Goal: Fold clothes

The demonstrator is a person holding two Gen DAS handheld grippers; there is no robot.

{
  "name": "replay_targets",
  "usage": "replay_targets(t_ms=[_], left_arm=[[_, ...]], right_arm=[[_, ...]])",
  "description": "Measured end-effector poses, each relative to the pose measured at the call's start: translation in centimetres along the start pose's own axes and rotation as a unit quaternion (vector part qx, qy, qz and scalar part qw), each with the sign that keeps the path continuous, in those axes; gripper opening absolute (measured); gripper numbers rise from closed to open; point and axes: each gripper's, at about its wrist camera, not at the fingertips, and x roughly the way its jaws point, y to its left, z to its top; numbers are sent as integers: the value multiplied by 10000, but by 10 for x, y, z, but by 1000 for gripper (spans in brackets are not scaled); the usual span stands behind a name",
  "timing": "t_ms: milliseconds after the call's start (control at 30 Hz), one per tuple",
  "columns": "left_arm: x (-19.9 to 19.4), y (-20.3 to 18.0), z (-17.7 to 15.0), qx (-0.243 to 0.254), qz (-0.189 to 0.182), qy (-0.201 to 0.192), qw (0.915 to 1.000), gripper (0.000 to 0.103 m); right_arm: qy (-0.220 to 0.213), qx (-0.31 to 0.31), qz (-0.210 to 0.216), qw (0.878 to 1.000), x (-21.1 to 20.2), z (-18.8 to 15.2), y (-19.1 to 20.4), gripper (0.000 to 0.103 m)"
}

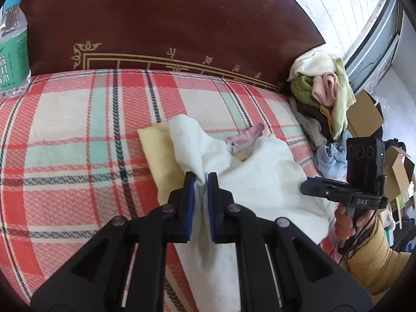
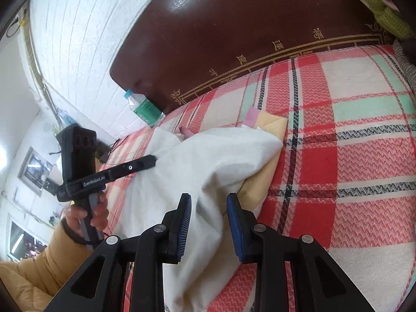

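A white fleecy garment lies on the red plaid bedcover, partly over a pale yellow cloth and a pink piece. My left gripper is shut on a bunched fold of the white garment and lifts it a little. In the right wrist view the same white garment spreads under my right gripper, whose jaws stand apart over its edge, nothing between them. The left gripper shows there at the garment's far side.
A dark wooden headboard runs along the back. A water bottle stands at the far left on the bed. A heap of unfolded clothes lies at the right end. Cardboard boxes stand beyond the bed's edge.
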Motion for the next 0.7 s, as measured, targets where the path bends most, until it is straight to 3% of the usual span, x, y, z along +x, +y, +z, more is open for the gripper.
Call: replay_targets(t_ms=[33, 67, 100, 133, 200, 300, 433, 500, 567, 633, 700], left_arm=[[-1, -1, 0, -14, -40, 7, 10000, 27], [-2, -1, -1, -35, -53, -21, 10000, 58], [-5, 0, -2, -88, -24, -81, 9999, 74], [-8, 0, -3, -129, -6, -145, 9998, 83], [-17, 0, -4, -112, -51, -310, 9994, 82], [-29, 1, -7, -121, -28, -433, 9990, 83], [-34, 12, -21, -305, -61, -232, 9992, 83], [-36, 17, -30, -406, -152, -71, 9990, 83], [-40, 20, -42, -469, -306, 49, 9984, 84], [-38, 18, -51, -459, -507, 232, 9974, 87], [-31, 15, -56, -438, -519, 381, 9970, 87]], right_arm=[[16, -61, -71, 10000, 2, 1, 2, 29], [32, -122, -141, 9998, 4, 2, 4, 29], [54, -173, -219, 9996, 6, 3, 6, 24], [95, -197, -318, 9993, 9, 6, 6, 8], [-58, -271, -435, 9987, 6, 13, 8, 7], [-507, -310, -272, 9979, -10, 24, 11, 7], [-7, -83, -842, 9964, 7, 22, -9, 12], [-45, 52, -733, 9973, 0, 13, -16, 26], [-86, 152, -540, 9984, -9, 3, -19, 49], [-129, 232, -296, 9992, -18, -8, -19, 62], [-62, 202, -273, 9994, -19, -14, -16, 64]])
